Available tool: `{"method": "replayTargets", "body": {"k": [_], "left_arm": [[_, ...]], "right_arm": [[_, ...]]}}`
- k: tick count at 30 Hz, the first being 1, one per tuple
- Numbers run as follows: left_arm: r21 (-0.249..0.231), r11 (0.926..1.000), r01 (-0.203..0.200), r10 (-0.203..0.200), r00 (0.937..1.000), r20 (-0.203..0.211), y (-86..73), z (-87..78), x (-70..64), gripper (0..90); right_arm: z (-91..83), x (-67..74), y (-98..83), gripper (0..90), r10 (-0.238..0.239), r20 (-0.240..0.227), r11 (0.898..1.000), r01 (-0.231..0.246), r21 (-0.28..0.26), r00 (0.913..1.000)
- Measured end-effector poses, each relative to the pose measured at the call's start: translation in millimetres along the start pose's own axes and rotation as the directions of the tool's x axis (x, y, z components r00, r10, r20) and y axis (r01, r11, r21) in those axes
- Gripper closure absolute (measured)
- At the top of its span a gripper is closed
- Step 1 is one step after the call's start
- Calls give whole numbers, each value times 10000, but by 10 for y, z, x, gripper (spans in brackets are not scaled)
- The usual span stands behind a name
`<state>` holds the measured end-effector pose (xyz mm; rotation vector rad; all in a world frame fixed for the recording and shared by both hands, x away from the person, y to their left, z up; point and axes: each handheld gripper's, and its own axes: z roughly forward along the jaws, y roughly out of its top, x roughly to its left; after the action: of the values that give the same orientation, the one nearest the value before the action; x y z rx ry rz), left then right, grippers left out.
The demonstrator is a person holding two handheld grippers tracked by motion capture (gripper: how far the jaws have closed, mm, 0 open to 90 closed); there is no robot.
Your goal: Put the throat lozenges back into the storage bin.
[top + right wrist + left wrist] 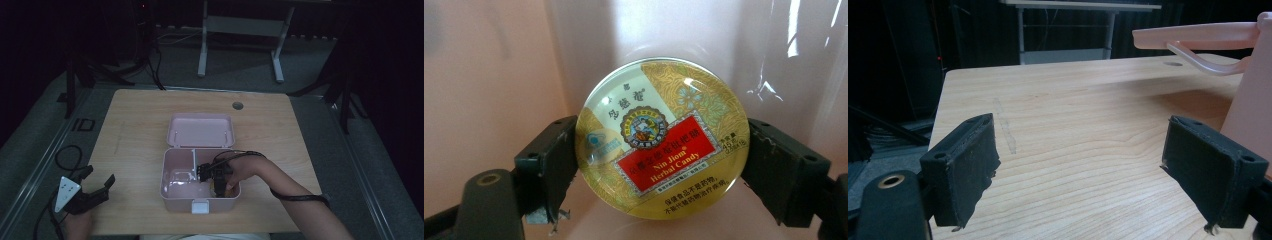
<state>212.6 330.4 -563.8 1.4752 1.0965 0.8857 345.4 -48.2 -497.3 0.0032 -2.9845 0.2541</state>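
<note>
My right jaws are closed against the two sides of a round candy tin [663,140], one black pad pressed to each edge of its rim, so the tin sits squarely between them with its printed lid facing the camera of the right gripper view. The lid is gold and cream with a red label reading Nin Jiom Herbal Candy. Behind and below the tin I see smooth pink plastic, the inner wall and floor of the pink box [172,196]. From the high view, my right gripper [218,181] reaches down into the right-hand compartment of that box, near its front wall, with my hand [246,170] over the rim and a black cable looping along my forearm. A divider splits the box into a left and a right compartment; something clear and glossy lies in the left one, though I cannot tell what it is. The box lid [201,130] stands open behind, hinged at the back, and a white latch [200,206] sits on the front. My left gripper [92,189] rests at the front left corner of the wooden table [135,130], well apart from the box, its jaws spread wide with nothing between them but bare wood grain.
</note>
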Motion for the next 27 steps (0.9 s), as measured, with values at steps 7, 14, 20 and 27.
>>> {"method": "replayTargets", "body": {"k": [7,14,20,27], "left_arm": [[5,10000,-9,9,10000,2,0,0,-1,149],[22,10000,-24,24,10000,5,1,2,-2,149],[26,10000,-32,32,10000,-15,1,2,-3,149],[30,10000,-46,46,10000,-18,1,1,-4,149]], "right_arm": [[-83,-14,-15,182,141,91,9995,-139,-298,9999],[-422,43,-127,175,237,411,9928,-187,-1186,9989],[-767,92,-342,124,258,574,9737,-121,-2274,9980],[-1034,87,-732,122,1007,969,9399,-628,-3355,9902]]}}
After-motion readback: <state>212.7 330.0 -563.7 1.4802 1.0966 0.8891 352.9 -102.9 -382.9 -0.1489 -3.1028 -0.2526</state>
